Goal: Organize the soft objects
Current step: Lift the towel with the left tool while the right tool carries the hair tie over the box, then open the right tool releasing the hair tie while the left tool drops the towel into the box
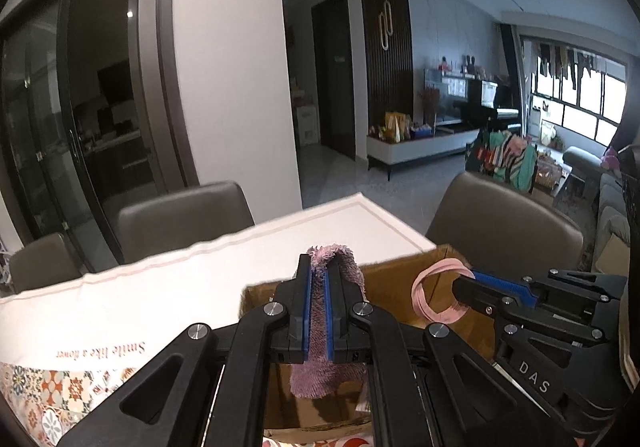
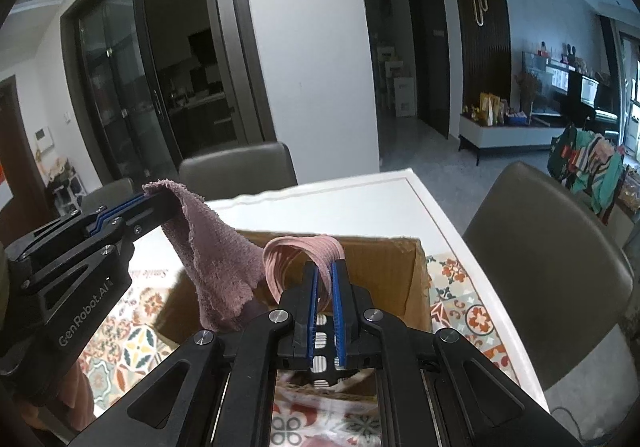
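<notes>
My left gripper (image 1: 319, 267) is shut on a mauve terry cloth (image 1: 320, 367), which hangs down from its blue pads over an open cardboard box (image 1: 392, 279). In the right wrist view the same cloth (image 2: 216, 267) drapes from the left gripper (image 2: 154, 196) into the box (image 2: 416, 271). My right gripper (image 2: 326, 267) is shut on a bundle of pink elastic loops (image 2: 296, 251), held above the box. From the left wrist view those loops (image 1: 434, 295) curl off the right gripper (image 1: 466, 278) over the box's right side.
The box stands on a table (image 1: 224, 271) with a white and patterned cloth (image 2: 472, 311). Grey chairs (image 1: 184, 215) (image 1: 504, 231) ring the far side. A dark glass sliding door (image 1: 60, 119) and a white wall lie behind.
</notes>
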